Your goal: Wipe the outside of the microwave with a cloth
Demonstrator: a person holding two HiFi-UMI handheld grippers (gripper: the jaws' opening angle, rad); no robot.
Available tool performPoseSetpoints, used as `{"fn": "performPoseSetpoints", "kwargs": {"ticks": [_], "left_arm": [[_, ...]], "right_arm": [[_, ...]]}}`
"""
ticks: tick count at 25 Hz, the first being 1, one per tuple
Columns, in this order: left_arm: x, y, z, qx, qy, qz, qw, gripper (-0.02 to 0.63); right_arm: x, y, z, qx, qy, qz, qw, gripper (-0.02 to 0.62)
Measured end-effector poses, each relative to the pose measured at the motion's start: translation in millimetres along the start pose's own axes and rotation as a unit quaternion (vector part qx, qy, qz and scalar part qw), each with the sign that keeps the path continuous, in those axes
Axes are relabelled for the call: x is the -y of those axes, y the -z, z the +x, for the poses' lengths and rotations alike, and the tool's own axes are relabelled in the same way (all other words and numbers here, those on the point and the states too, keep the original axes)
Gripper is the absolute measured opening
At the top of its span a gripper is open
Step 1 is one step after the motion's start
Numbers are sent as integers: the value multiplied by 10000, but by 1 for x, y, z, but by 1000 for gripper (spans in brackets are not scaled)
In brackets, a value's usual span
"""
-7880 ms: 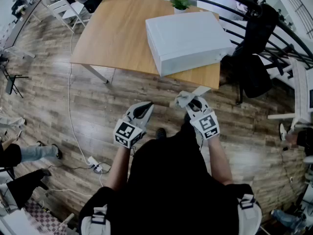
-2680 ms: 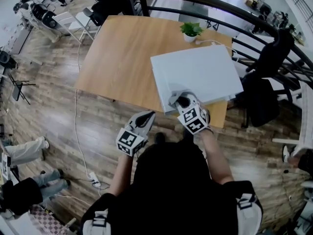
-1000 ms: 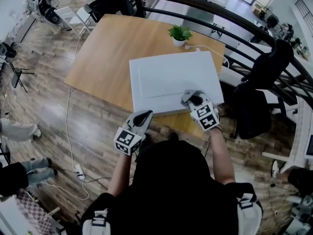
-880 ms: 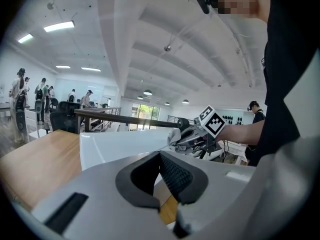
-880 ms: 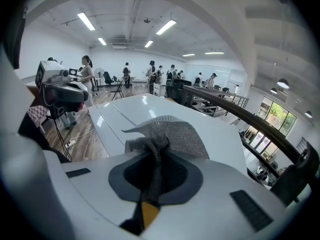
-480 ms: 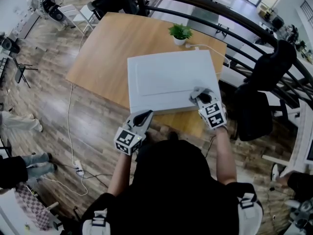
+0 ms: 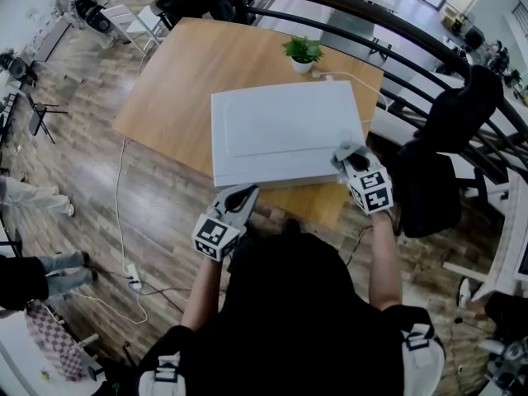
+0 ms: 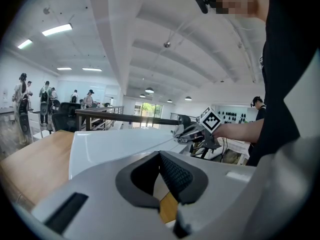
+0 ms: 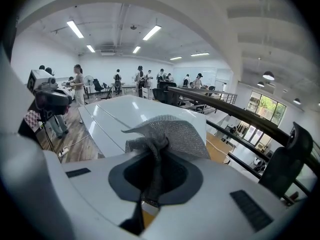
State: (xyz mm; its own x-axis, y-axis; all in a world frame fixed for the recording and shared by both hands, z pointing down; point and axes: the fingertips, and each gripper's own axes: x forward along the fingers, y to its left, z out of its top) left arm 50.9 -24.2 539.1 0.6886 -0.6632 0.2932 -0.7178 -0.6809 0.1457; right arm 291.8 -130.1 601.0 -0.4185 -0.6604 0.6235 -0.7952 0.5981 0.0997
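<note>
Pinching the cloth [image 9: 167,131] tight between the right gripper [image 7: 351,155] jaws, at the microwave's [image 7: 280,130] 4 o'clock corner. Finding the microwave sitting on the table [image 7: 181,81], plant [image 7: 303,52] at its 12 o'clock. Holding the left gripper [image 7: 242,195] off the table's near edge, at the microwave's 7 o'clock, jaws together on nothing.

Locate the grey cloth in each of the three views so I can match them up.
Head view: right of centre, the cloth is bunched at the right gripper tip, on the microwave top's near right corner.
Left gripper view: centre right, a small grey bunch at the microwave's right end.
Right gripper view: centre, clamped between the jaws, fanning out above them.
Shared landmark: the white microwave.
</note>
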Motion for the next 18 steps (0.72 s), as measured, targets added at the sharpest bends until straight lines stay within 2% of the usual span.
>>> {"fn": "performPoseSetpoints", "kwargs": {"ticks": [7,18], "left_arm": [[11,3,3,-32,-87,-39,9999,0],[11,5,-1,40,-275,-69,9996,0]], "right_arm": [[20,9,-7,69,34,223,9997,19],[46,4,3,295,279,72,9991,18]]}}
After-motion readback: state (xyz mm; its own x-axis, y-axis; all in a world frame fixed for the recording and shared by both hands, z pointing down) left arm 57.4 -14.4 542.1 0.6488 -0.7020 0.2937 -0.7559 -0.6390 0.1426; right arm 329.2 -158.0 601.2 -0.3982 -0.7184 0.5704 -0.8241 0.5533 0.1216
